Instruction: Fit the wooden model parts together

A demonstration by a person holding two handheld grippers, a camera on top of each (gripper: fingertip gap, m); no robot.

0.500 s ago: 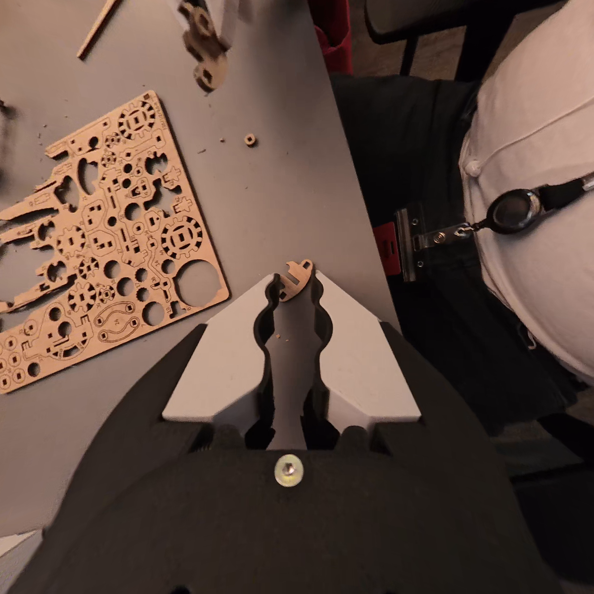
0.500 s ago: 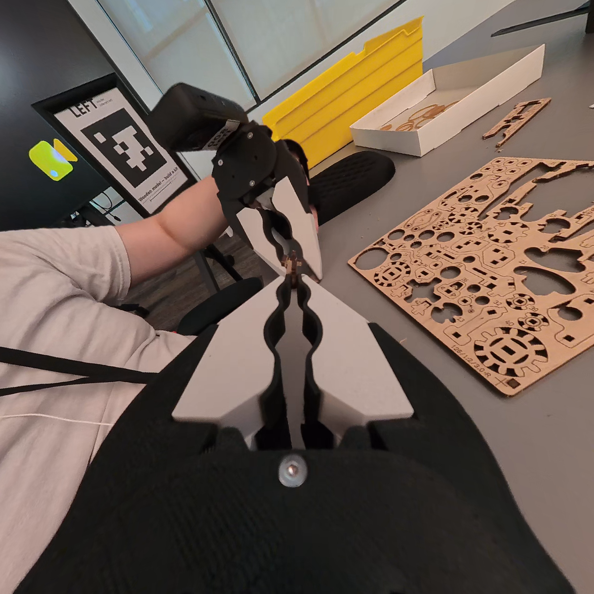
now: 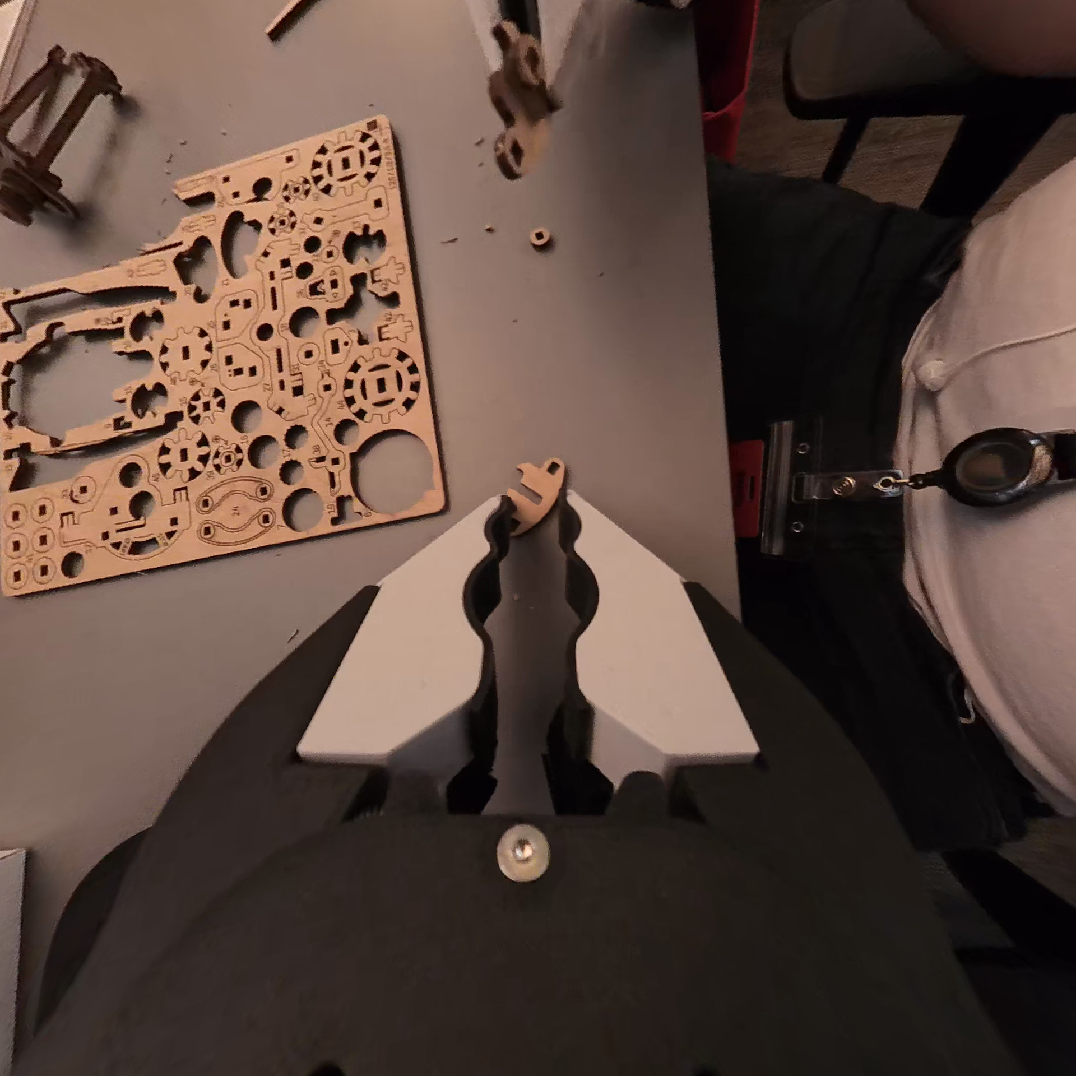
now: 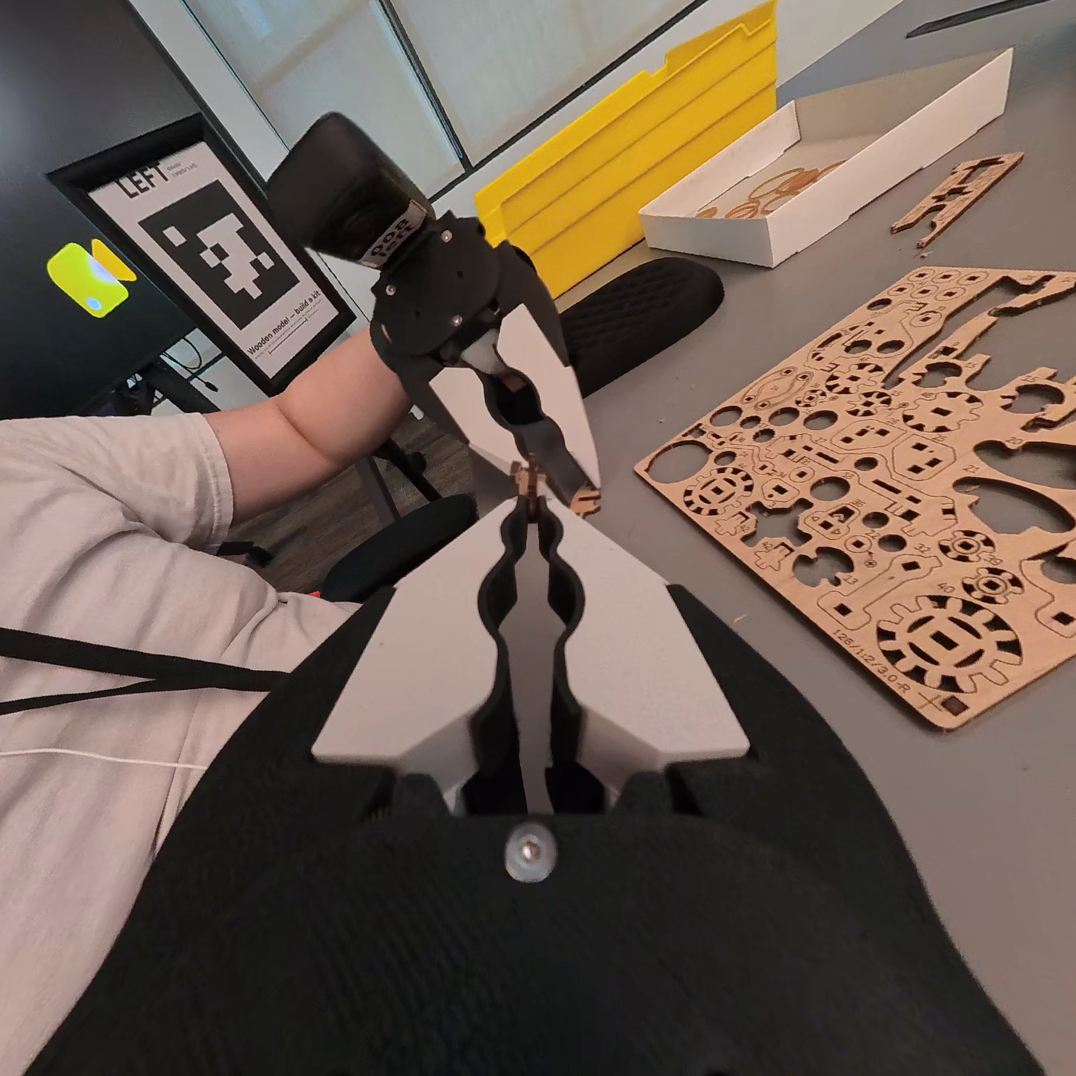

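Note:
My left gripper [image 3: 533,505] is shut on a small oval slotted wooden piece [image 3: 534,492], held at its fingertips above the grey table [image 3: 524,349] near the table's edge. My right gripper [image 4: 528,505] is shut on a small dark wooden part [image 4: 526,480] that sticks out past its tips. In the right wrist view the left gripper [image 4: 573,486] hangs just beyond, tips down, with its oval piece [image 4: 585,502] slightly right of my part. In the left wrist view the right gripper's part [image 3: 521,99] shows blurred at the top.
A laser-cut wooden sheet [image 3: 233,361] lies flat on the table, also in the right wrist view [image 4: 873,495]. A partly built dark wooden model [image 3: 41,134], a small square ring [image 3: 541,236], a white box [image 4: 815,145], a yellow bin [image 4: 629,151] and a wooden offcut [image 4: 955,198] are around. A person's torso [image 3: 990,524] is beside the table. My right fingertips sit around 10 cm from my left ones.
The two held parts were nearly tip to tip; now the left gripper's piece sits a little to the right of the right gripper's part. Both grips are unchanged.

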